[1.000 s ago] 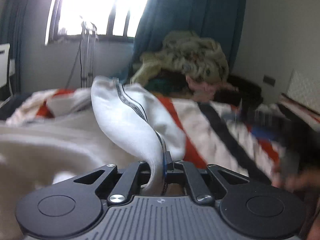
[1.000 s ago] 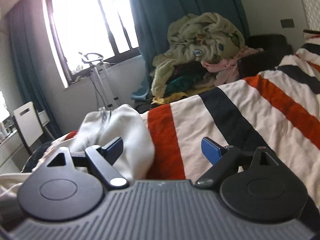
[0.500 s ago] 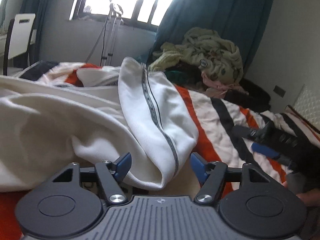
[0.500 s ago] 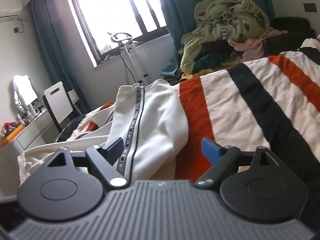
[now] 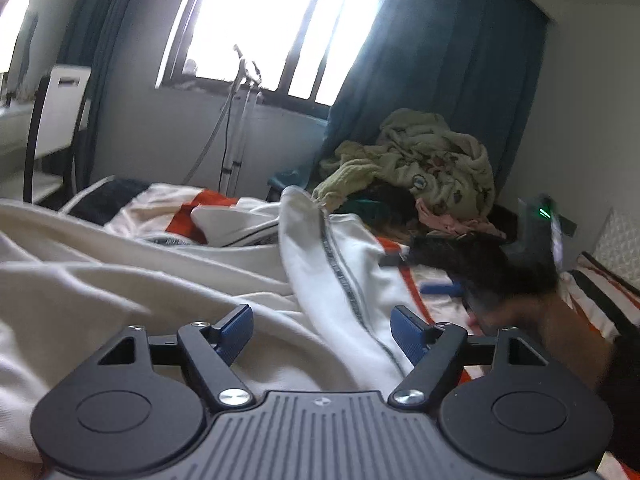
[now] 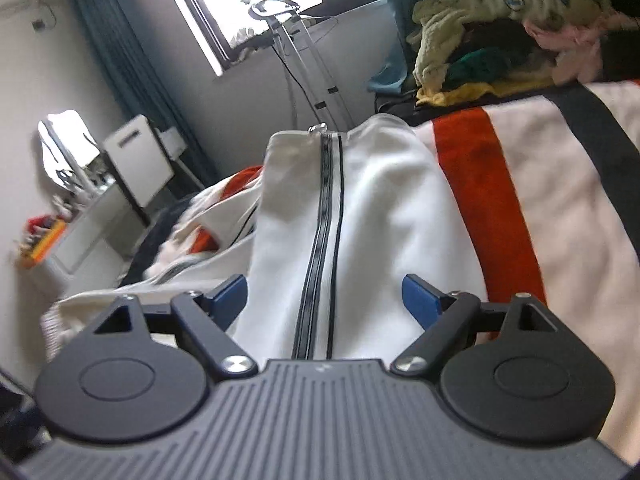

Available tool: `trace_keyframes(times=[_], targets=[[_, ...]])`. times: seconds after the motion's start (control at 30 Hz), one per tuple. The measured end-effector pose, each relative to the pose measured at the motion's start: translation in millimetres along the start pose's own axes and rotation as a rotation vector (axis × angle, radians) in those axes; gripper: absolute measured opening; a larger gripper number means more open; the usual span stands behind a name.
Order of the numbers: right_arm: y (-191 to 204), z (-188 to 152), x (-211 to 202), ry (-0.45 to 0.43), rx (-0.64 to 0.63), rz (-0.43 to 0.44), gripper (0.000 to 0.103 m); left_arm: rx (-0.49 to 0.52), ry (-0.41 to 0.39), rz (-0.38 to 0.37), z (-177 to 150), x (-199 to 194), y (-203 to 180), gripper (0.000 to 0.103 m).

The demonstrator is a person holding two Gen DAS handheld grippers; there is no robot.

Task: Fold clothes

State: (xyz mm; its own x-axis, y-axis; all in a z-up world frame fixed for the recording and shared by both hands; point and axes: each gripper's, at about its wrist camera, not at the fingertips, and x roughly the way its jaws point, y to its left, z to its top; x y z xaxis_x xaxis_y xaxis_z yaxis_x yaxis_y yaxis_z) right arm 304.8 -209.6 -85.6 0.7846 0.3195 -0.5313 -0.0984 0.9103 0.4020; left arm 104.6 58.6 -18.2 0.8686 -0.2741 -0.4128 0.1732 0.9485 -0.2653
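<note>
Both grippers, left (image 5: 322,330) & right (image 6: 324,296), jaws wide over white jacket (image 6: 360,216); clothes pile (image 5: 424,164) behind

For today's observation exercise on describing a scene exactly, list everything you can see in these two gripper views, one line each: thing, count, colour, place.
White garment: one, white with a dark striped band, lying on the bed between both grippers.
Bedcover: one, cream with orange and dark stripes, under the garment.
Pile of clothes: one heap, pale yellow, green, pink and dark, at the far end of the bed.
Curtain: dark teal, beside the window.
Window: one, bright, far wall.
Metal stand: one, silver, below the window.
Chair: one, white with dark frame, far left.
Left gripper: black with blue pads, open, over the garment.
Right gripper: black with blue pads, open, astride the striped band.
</note>
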Motion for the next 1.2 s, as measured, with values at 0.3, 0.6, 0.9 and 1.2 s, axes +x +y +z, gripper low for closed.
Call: trace_keyframes(times=[0.3,0.6,0.9,1.2], targets=[[20,63,161,0.089,-0.077,-0.106,0.086,-0.121,0.023,0.023,-12,90,46,0.075],[7,58,182,0.051,-0.037,-0.108,0.017,-0.141,-0.047,0.035,-14,101,63,0.073],[-29,93,34,-0.261,0.090,-0.122,0.010,-0.227,-0.073,0.043,-7,75,61,0.074],[-151,40,-138,-0.484,0.417,-0.325,0.010,-0.282,-0.035,0.061,-22,56,40,0.074]])
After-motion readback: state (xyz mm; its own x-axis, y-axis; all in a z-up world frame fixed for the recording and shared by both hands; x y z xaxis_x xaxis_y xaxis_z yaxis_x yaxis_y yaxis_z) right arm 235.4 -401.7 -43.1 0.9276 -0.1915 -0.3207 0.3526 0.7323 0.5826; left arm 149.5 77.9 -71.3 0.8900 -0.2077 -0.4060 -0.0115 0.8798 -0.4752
